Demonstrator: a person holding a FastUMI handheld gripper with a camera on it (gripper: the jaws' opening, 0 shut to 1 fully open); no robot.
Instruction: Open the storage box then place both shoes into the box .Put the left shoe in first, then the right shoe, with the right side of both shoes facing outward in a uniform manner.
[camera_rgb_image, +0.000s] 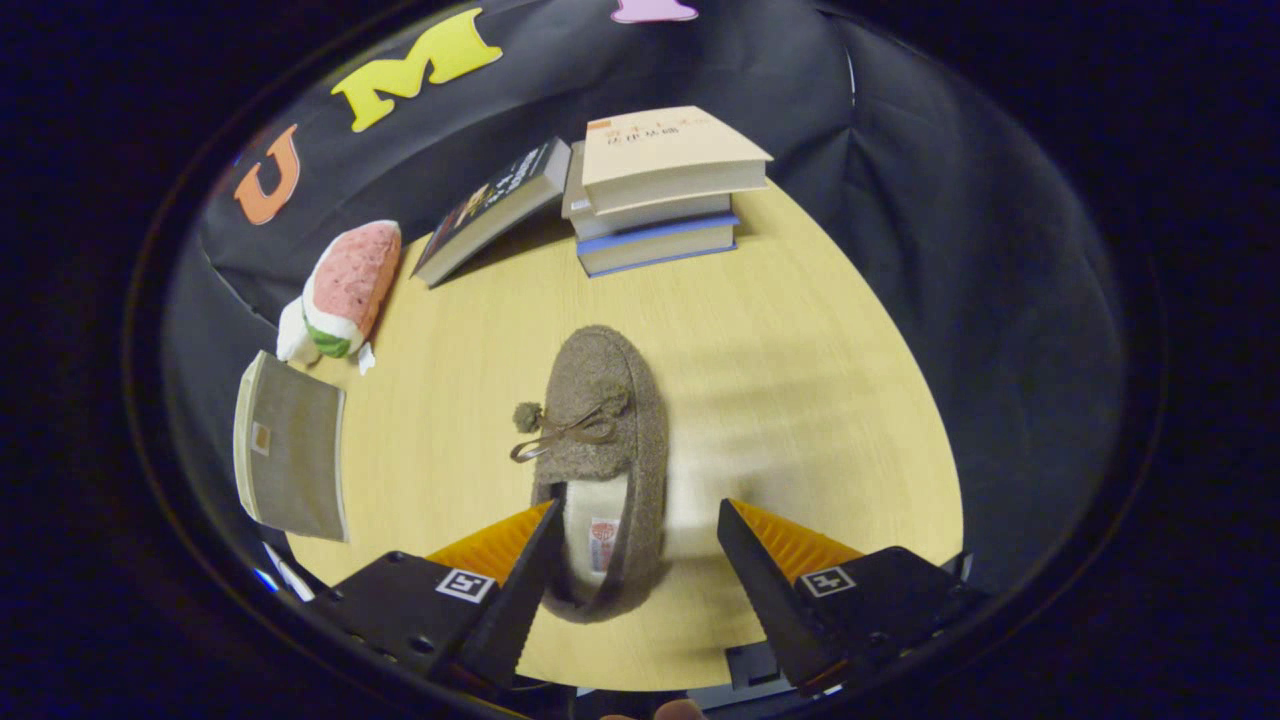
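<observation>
One brown slipper (600, 440) flat on the wooden table (800, 380), heel between the spread fingers of the gripper (636, 525), toe toward a stack of books (660, 190). Left finger (520, 580) close against the heel's side, right finger well clear. Grey storage box (290, 450) off to the left, beside a plush toy (345, 290).

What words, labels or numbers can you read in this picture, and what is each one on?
Top book of the stack: cover print, too blurred to read.
Leaning dark book: cover print, too blurred.
Shoe insole label: too small.
Hand-held gripper, open astride the shoe's heel: square markers, no words.
</observation>
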